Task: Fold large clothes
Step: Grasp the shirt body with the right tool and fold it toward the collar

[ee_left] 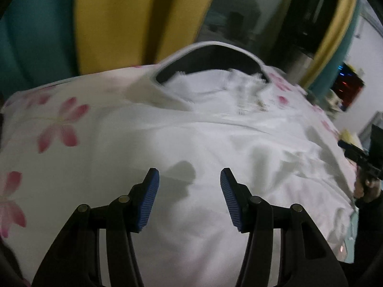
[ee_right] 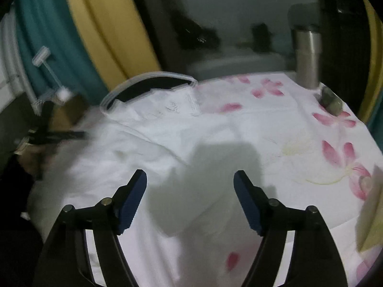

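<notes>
Nothing is held between the blue pads of the left gripper point(ee_left: 189, 174), whose jaws stand apart above the white garment point(ee_left: 203, 148); the right gripper point(ee_right: 190, 177) is likewise spread and empty. The garment is laid flat, collar point(ee_right: 148, 81) away from the grippers, on a flowered sheet point(ee_right: 323, 143). If only the top layer is pinched, the fold could be dragged askew, or the sheet caught with it
</notes>
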Tool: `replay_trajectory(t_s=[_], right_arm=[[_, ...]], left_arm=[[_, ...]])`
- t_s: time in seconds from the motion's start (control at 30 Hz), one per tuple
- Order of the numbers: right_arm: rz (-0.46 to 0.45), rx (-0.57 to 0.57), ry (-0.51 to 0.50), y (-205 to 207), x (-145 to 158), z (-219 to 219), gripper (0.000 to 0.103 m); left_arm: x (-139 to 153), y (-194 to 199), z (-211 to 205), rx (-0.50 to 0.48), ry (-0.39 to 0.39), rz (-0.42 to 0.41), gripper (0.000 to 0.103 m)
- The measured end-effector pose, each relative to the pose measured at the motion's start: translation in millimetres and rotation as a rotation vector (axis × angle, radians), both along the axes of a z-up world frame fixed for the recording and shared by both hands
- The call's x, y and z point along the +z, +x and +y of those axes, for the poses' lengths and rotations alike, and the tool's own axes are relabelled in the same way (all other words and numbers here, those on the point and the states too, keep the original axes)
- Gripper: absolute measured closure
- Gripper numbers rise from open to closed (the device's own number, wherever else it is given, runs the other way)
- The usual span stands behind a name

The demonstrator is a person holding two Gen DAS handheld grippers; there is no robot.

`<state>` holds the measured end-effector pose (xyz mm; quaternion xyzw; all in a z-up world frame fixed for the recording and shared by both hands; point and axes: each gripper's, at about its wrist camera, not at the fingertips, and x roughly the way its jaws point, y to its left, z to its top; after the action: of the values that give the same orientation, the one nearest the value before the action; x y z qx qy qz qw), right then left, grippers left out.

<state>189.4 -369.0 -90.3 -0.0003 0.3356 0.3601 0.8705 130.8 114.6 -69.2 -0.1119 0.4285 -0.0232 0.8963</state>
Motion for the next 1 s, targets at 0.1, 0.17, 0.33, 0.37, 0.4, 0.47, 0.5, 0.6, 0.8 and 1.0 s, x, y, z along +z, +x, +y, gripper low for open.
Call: replay_trajectory(t_s=[0.1,0.17,0.33,0.37,0.4,0.47,0.5,0.6,0.8,1.0], right_arm=[[0.056,0.046,-0.088,13,-19,27,0.057],[0.049,0.039,-0.168,14,-27,41,0.086],[-0.056,0.010,-0.243,16,-3,50,0.101],[-0.083,-0.001,-0.256,17,4,50,0.101],[-0.102,-0.012,-0.265,18,10,49,0.101],[-0.126,-0.027,-0.274,26,20,52,0.101],[-0.138,-0.034,-0.284,31,23,54,0.101],[-0.131,-0.039,-0.313,49,21,59,0.101],[-0.005,-0.063,-0.370,75,-16,61,0.100],[0.020,-0.056,-0.360,84,3,59,0.084]], left_arm=[[-9,4,19,0.047,0.009,0.022,0.047],[-17,7,27,0.071,0.010,0.038,0.047],[-28,14,39,0.097,-0.002,0.045,0.047],[-27,15,40,0.098,0.006,0.047,0.047],[-27,16,41,0.103,0.013,0.048,0.047],[-26,18,42,0.114,0.019,0.055,0.047],[-25,20,43,0.116,0.021,0.056,0.047],[-21,23,45,0.111,0.035,0.054,0.047],[4,42,42,0.058,0.035,-0.007,0.047],[31,70,41,-0.019,0.022,-0.057,0.047]])
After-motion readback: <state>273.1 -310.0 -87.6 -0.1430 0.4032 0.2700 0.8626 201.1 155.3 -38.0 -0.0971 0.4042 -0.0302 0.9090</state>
